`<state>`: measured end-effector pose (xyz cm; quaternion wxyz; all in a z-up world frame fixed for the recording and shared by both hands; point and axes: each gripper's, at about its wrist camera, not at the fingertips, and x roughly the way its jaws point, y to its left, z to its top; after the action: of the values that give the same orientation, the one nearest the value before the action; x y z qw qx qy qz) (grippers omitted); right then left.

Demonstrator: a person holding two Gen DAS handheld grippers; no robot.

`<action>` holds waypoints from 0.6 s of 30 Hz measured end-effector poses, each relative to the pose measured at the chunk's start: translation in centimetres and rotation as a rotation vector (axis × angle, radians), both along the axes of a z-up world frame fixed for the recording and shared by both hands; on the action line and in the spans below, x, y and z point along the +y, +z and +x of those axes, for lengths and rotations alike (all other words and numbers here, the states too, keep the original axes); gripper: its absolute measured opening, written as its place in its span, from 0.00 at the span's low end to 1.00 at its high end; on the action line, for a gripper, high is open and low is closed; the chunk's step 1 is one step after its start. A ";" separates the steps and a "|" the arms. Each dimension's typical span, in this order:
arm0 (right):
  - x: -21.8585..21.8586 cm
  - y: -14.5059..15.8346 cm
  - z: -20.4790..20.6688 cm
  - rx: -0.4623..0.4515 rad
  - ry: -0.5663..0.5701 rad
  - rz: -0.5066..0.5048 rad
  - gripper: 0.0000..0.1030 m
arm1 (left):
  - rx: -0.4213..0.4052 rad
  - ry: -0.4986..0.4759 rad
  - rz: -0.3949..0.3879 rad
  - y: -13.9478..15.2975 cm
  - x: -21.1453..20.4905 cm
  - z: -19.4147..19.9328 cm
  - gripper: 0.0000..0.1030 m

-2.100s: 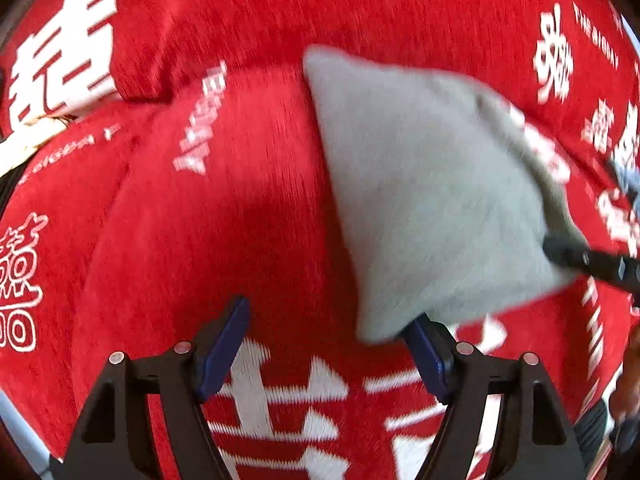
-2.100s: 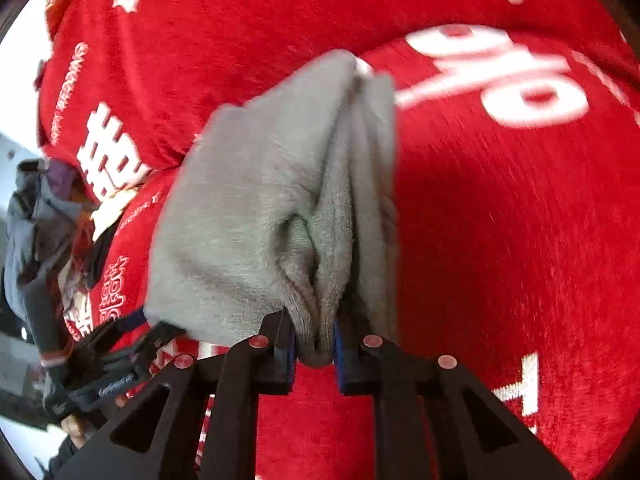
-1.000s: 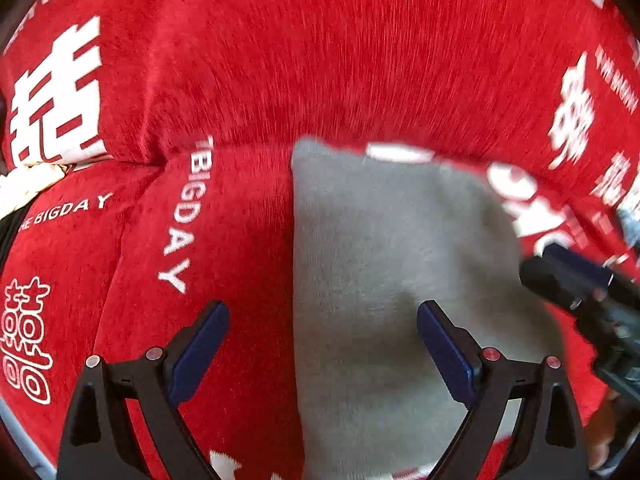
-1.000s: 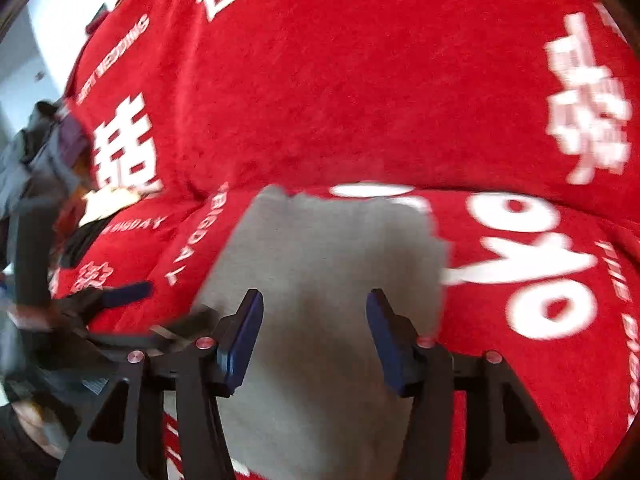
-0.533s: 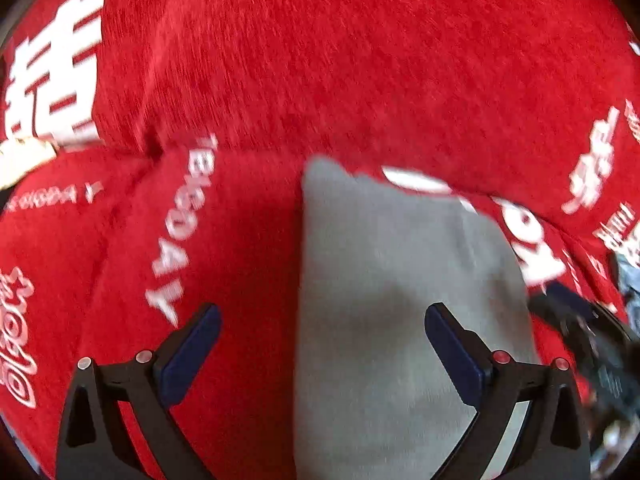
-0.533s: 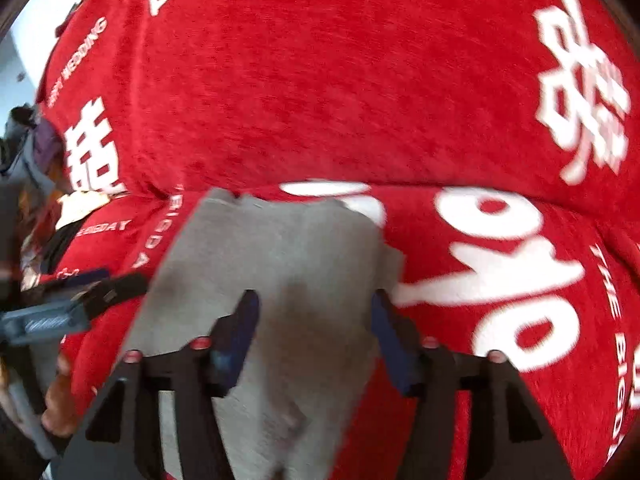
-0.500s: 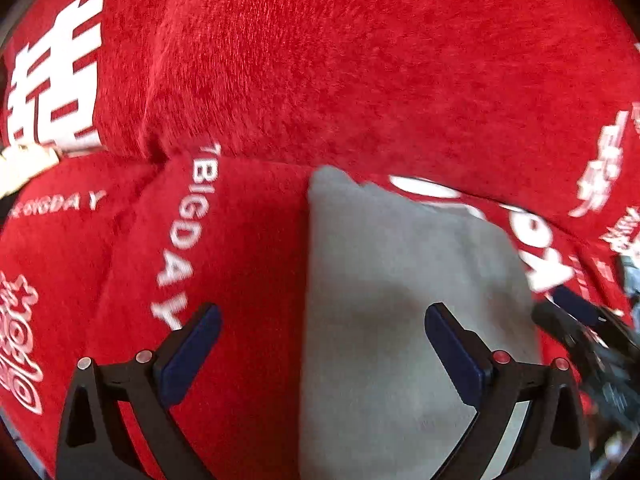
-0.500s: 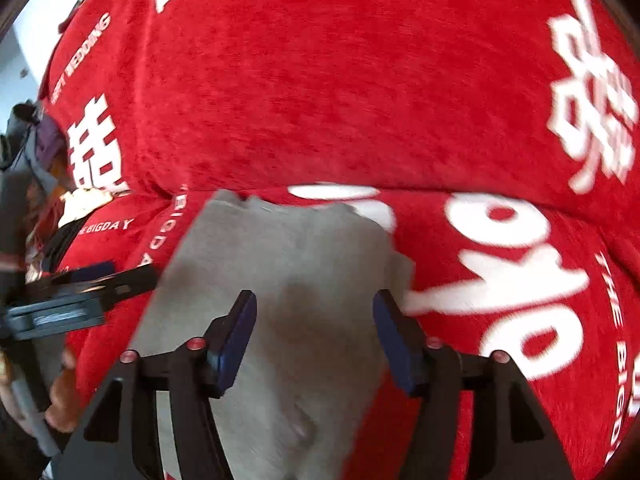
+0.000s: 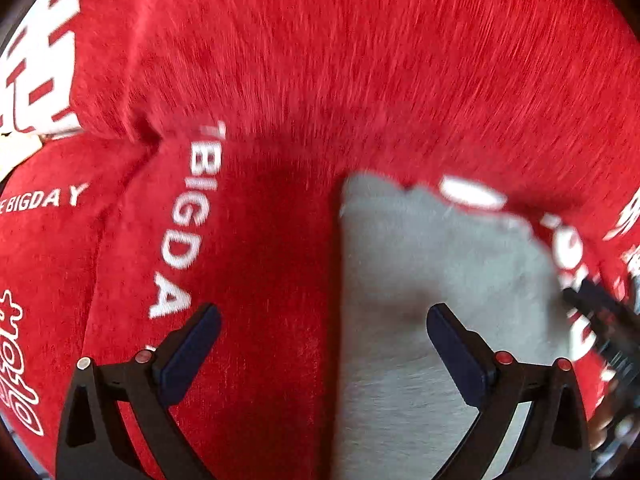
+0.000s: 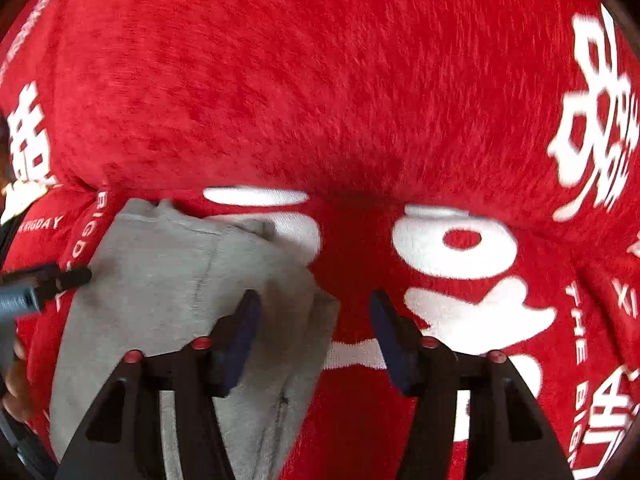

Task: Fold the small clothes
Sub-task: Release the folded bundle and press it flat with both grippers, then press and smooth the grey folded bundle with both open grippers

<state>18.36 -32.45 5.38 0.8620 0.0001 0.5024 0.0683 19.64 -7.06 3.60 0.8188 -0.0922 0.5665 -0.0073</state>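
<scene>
Released since two seconds earlier, the folded grey knit garment (image 9: 432, 280) lay flat on the red plush cover (image 9: 320, 60); left gripper (image 9: 324, 332) and right gripper (image 10: 316, 320) spread empty, edges blurred, lower part cropped

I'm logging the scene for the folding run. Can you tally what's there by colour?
Grey: 1, the folded garment
Red: 1, the plush cover with white lettering
Black: 2, the left gripper and right gripper, both open
Total: 4
</scene>
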 end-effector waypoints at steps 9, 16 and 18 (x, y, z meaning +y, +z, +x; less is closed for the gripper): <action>8.4 -2.2 -0.5 0.136 0.170 -0.142 0.77 | 0.038 -0.072 0.163 -0.4 -0.6 -2.3 1.00; 2.7 -0.1 -7.1 0.069 0.023 -0.103 0.78 | -0.046 -0.116 0.178 1.0 3.3 -11.2 1.00; 1.9 1.3 -9.7 0.024 0.010 -0.063 0.78 | -0.090 -0.152 0.154 1.6 3.4 -14.7 1.00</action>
<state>8.70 -30.60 6.66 0.8552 -0.0286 0.5145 0.0567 4.96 -3.65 5.18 0.8452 0.0145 0.5335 -0.0300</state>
